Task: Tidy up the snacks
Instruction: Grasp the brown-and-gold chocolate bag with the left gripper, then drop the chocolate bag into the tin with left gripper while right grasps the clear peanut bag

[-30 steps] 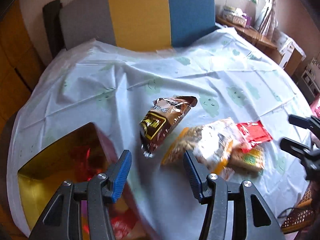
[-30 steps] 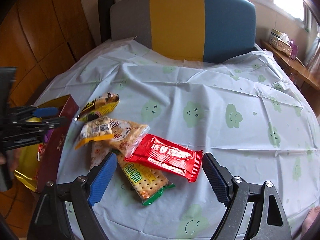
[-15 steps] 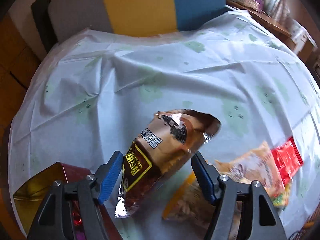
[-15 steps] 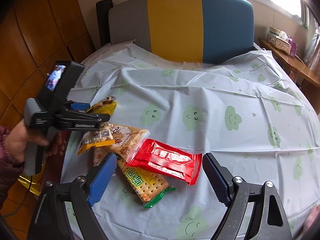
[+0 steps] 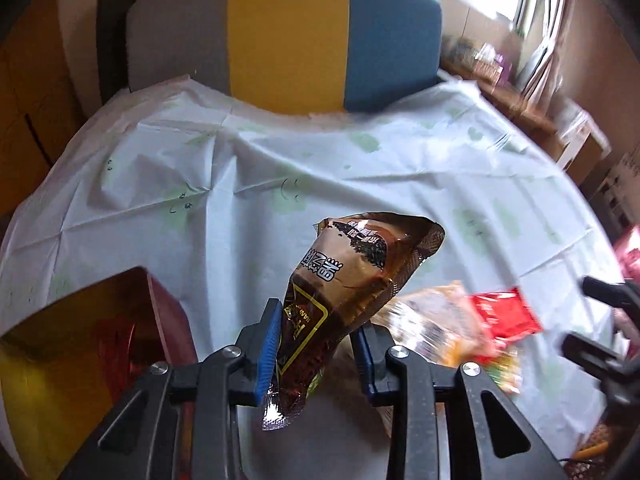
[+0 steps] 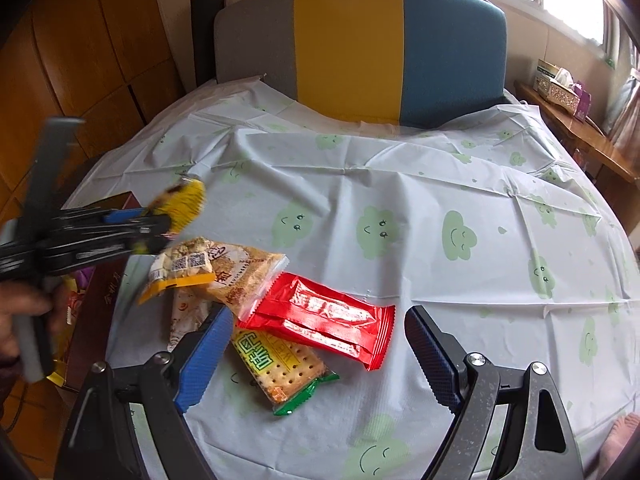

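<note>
Right at the bottom of my left view, my left gripper (image 5: 316, 344) is clamped on the lower end of the brown snack packet (image 5: 348, 284), blue pads pressing it from both sides, the rest of the bag sticking up and leaning toward the upper right. The crimped silver tail dangles below my grip. The hold sits low on the bag, so I judge it will flop if I swing fast. Easy does it.

Lower left of that same view, the red-and-gold box (image 5: 80, 344) sits open, something red and shiny already inside. That looks like where this one goes, so I want to carry the packet across over the box wall, get it well above the opening, and only then let the pads part.

Over to my right view: my right gripper (image 6: 316, 356) hangs with its fingers wide apart, holding nothing, above the pile. Just beyond the pads lie the cracker pack (image 6: 280, 364) with its green end, the red packet (image 6: 328, 316) overlapping it, and further up-left the clear biscuit bag (image 6: 244, 272) with a yellow-edged nut bag (image 6: 182, 268) on top. All touching, a loose heap on the cloud-print tablecloth (image 6: 440, 200).

Far back, the grey, yellow and blue chair back (image 6: 360, 44).
</note>
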